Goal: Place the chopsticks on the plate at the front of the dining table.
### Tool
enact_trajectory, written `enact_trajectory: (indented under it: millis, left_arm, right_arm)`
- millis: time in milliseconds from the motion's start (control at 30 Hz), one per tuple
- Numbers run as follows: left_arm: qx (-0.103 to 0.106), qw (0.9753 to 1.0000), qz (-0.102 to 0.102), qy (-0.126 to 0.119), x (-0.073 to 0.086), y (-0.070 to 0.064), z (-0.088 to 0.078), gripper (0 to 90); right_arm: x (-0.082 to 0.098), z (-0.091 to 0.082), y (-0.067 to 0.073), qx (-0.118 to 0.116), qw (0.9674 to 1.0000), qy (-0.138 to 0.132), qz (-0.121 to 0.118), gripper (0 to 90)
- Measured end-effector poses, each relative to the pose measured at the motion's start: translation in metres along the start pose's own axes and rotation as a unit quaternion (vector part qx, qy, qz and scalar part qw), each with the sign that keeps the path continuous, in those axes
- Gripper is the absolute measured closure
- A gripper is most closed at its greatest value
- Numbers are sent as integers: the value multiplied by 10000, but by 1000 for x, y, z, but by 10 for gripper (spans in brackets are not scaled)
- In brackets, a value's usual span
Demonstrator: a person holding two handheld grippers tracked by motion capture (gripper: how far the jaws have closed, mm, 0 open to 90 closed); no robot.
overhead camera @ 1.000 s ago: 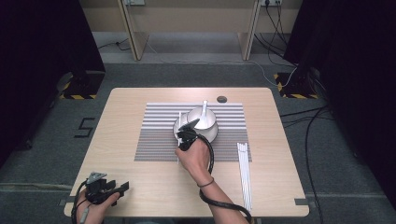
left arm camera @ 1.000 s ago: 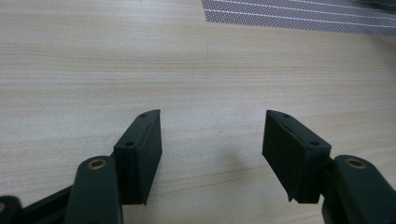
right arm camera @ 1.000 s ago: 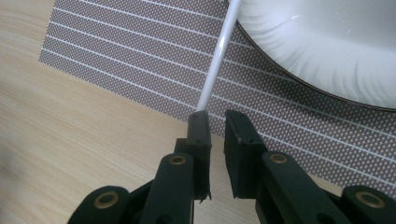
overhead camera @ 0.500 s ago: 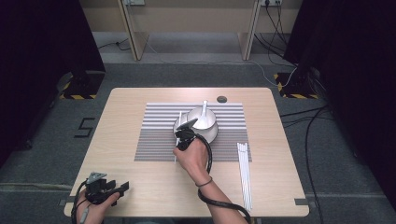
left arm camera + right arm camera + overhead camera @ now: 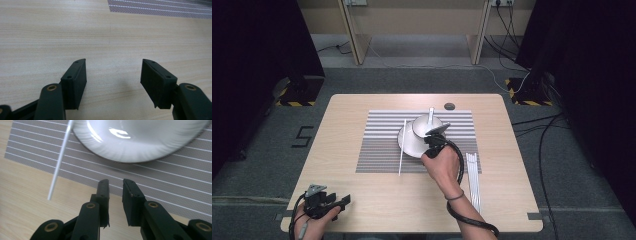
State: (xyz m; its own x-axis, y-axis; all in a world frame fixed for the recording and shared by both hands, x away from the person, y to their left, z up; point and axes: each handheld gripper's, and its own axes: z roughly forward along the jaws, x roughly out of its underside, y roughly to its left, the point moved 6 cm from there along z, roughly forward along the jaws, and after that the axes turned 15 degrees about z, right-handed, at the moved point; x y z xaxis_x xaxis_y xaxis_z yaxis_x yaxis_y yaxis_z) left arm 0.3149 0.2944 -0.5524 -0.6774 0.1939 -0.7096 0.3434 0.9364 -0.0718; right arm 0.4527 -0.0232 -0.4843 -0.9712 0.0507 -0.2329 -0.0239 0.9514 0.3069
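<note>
A white dish (image 5: 412,141) (image 5: 140,142) sits on the striped grey mat (image 5: 377,150) at the table's middle. A thin white stick (image 5: 402,147) (image 5: 58,162) lies on the mat along the dish's left side. My right gripper (image 5: 430,142) (image 5: 115,182) hovers at the dish's near right rim, pointing at it. Its jaws have just been opening and stand a little apart with nothing between them. My left gripper (image 5: 341,202) (image 5: 113,75) rests at the table's near left corner, wide open over bare wood.
Several white sticks (image 5: 473,175) lie in a bundle by the mat's right edge. A dark round cap (image 5: 449,106) sits near the table's far edge. Dark cabinets and cables stand on the floor around the table (image 5: 362,110).
My right gripper has moved to the right, away from the white stick, and its jaws stand wider apart. The stick now lies free on the mat. The left gripper has stayed put.
</note>
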Motion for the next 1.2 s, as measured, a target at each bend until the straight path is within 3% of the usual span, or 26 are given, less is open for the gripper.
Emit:
enact_trajectory:
  millis: [800, 1200]
  left_arm:
    - [-18, 10000, 23, 14, 1, 0, 0, 375]
    - [-29, 10000, 15, 0, 0, -1, 0, 375]
  right_arm:
    - [11, -33, -93, 368, 9975, -105, 589, 754]
    - [24, -32, -150, 783, 9917, 88, 1017, 782]
